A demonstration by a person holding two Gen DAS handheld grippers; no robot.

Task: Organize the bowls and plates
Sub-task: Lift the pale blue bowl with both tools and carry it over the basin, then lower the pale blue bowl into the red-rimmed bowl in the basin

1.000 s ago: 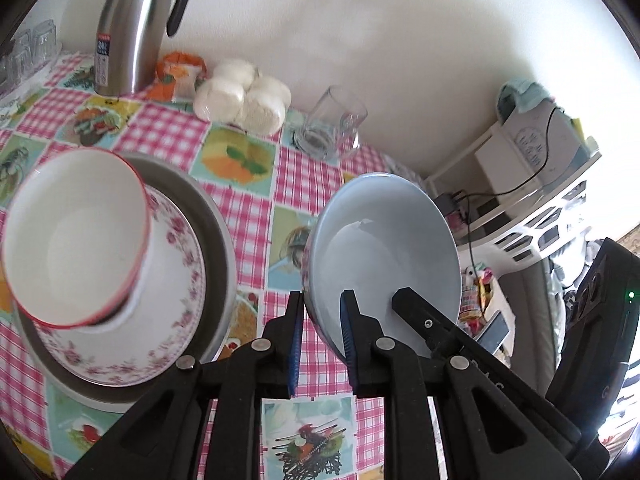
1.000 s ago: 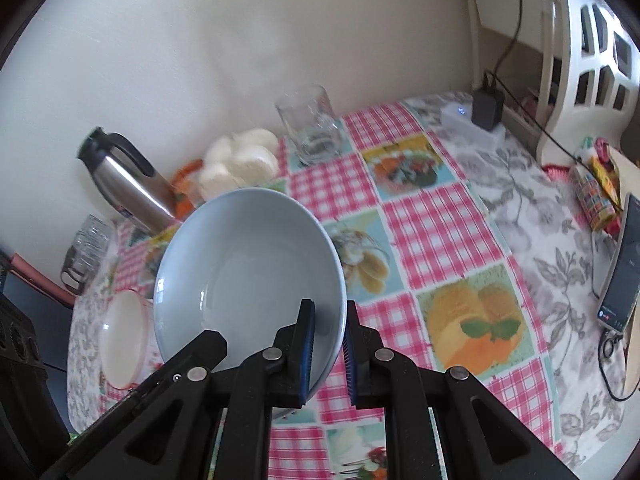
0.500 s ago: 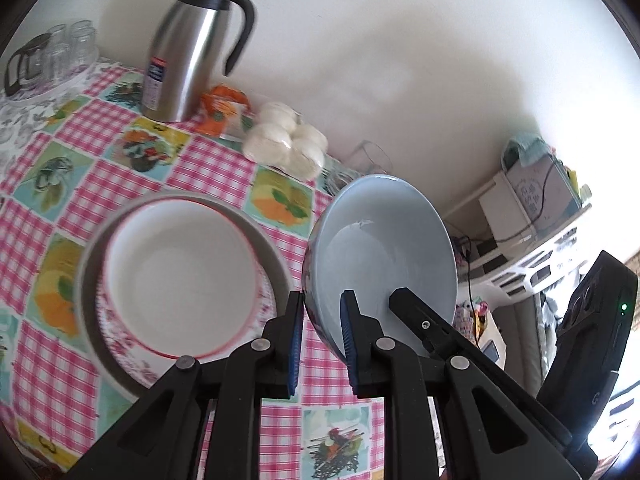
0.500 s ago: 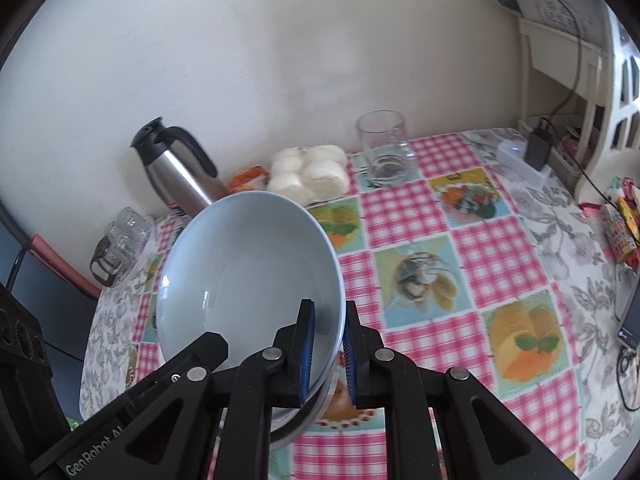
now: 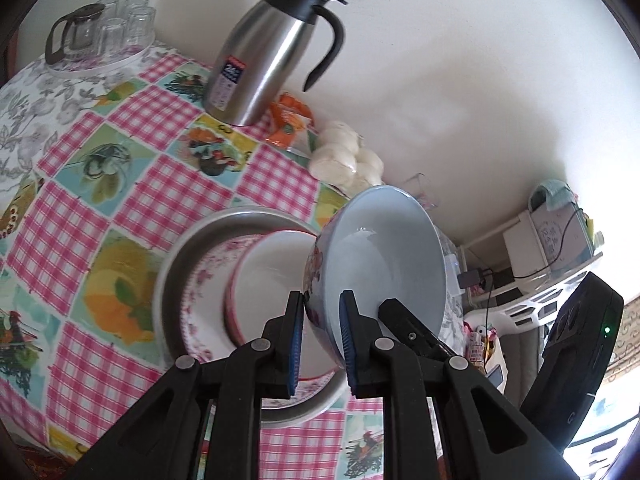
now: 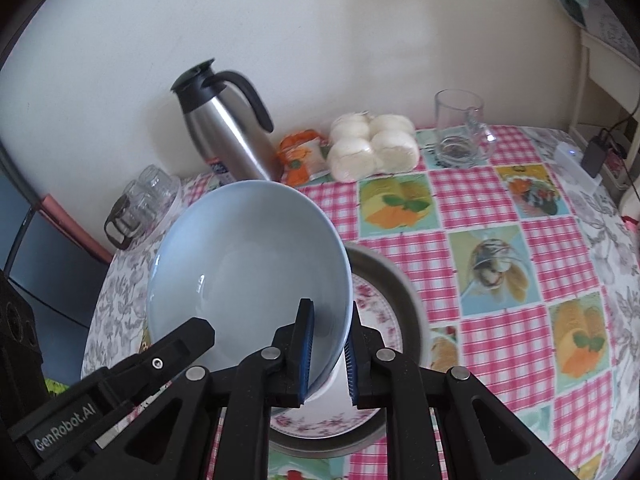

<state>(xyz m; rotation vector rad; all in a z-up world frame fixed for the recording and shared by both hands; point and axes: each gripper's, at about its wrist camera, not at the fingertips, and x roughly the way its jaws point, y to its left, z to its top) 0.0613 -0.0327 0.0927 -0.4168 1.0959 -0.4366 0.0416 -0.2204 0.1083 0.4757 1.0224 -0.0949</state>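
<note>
Both grippers hold one pale blue bowl (image 5: 384,264) by opposite sides of its rim, above the table. My left gripper (image 5: 320,340) is shut on its near rim. The same blue bowl (image 6: 244,272) fills the right wrist view, where my right gripper (image 6: 328,352) is shut on its right rim and the other gripper's black finger (image 6: 160,360) shows at lower left. Below sits a stack: a grey plate (image 5: 176,264), a pink floral plate (image 5: 204,280) and a red-rimmed white bowl (image 5: 272,268). The blue bowl hangs over the stack's right part.
A steel thermos jug (image 5: 264,64) stands at the back by the wall, with an orange packet (image 5: 288,120) and a bag of white buns (image 5: 344,160) beside it. A glass mug (image 6: 460,128) is at the back right. A tray of glasses (image 5: 104,32) sits far left. A white shelf rack (image 5: 552,256) stands beyond the table's right edge.
Both grippers have carried the blue bowl leftward across the table until it hangs over the plate stack. The thermos jug and tray of glasses have come further into view.
</note>
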